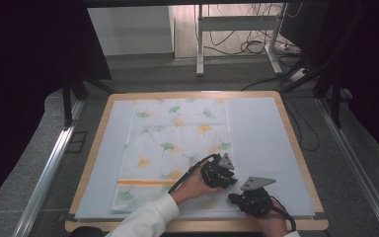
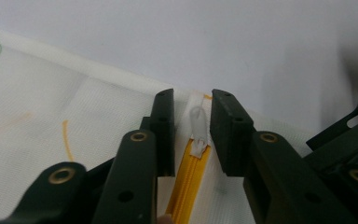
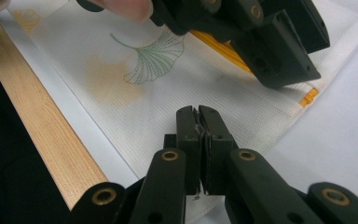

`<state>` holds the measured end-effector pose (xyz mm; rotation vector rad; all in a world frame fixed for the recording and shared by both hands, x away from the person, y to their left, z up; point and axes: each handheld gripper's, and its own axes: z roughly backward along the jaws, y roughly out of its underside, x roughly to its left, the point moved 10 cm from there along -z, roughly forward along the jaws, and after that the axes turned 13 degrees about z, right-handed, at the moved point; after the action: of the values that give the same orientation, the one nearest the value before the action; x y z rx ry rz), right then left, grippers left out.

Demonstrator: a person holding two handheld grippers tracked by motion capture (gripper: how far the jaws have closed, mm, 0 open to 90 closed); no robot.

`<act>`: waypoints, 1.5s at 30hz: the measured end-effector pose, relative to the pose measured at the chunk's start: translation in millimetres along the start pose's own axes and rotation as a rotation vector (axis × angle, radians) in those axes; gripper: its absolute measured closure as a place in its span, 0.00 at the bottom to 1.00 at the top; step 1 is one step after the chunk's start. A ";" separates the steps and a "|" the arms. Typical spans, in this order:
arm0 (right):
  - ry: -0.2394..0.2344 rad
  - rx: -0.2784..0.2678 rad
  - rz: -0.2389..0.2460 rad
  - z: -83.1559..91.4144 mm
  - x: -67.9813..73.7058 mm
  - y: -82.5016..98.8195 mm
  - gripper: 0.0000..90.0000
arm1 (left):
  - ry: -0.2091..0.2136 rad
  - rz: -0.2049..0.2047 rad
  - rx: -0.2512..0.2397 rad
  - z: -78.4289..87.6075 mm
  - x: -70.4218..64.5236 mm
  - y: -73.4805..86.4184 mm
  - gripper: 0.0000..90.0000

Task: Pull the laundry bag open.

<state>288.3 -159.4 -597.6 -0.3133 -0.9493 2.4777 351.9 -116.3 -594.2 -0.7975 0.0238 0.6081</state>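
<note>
R gripper (image 3: 199, 112) nearest me, jaws pressed together on the cover's (image 1: 177, 143) near corner, pinching cloth flat to the table (image 1: 296, 148), so that corner's anchored. Just beyond and to its left, L gripper (image 2: 192, 116) straddles the zip pull (image 2: 197, 122): jaws part open, one each side of the small clear tab, and I can't see the pads touching it yet, so not gripped as far as I can tell. Below the pull, between the jaws, the orange zipper (image 2: 186, 179) runs back toward the hand; its end stop sits just ahead of the jaws at the cover's edge. Past both grippers the rest of the cover lies flat, leaf print up, stretching away across the pale mat (image 1: 261, 128). Handling, my guess: thin soft woven fabric, v. light, will bunch and drag w/ the slider unless the corner stays held down. Pull tab is tiny, smooth plastic, prob. slippery and floppy on its hinge; best taken squarely across its flat faces near the middle, not the tip. Zip tape is stiffer than the cloth, so tug along its line, not sideways.
</note>
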 end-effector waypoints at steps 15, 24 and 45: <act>-0.001 0.000 0.001 -0.2 -0.2 0.0 0.97 | -0.007 0.025 0.019 0.1 -0.6 0.2 0.93; -0.001 0.001 0.003 -0.1 0.1 -0.1 0.96 | -0.045 0.028 -0.007 -0.3 -0.7 -1.3 0.99; 0.003 0.006 -0.012 -0.4 -1.2 0.1 0.99 | -0.085 -0.004 0.015 0.4 -0.8 2.0 1.00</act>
<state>289.5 -159.8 -597.9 -0.3085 -0.9395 2.4678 350.0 -115.4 -595.1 -0.7565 -0.0509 0.6372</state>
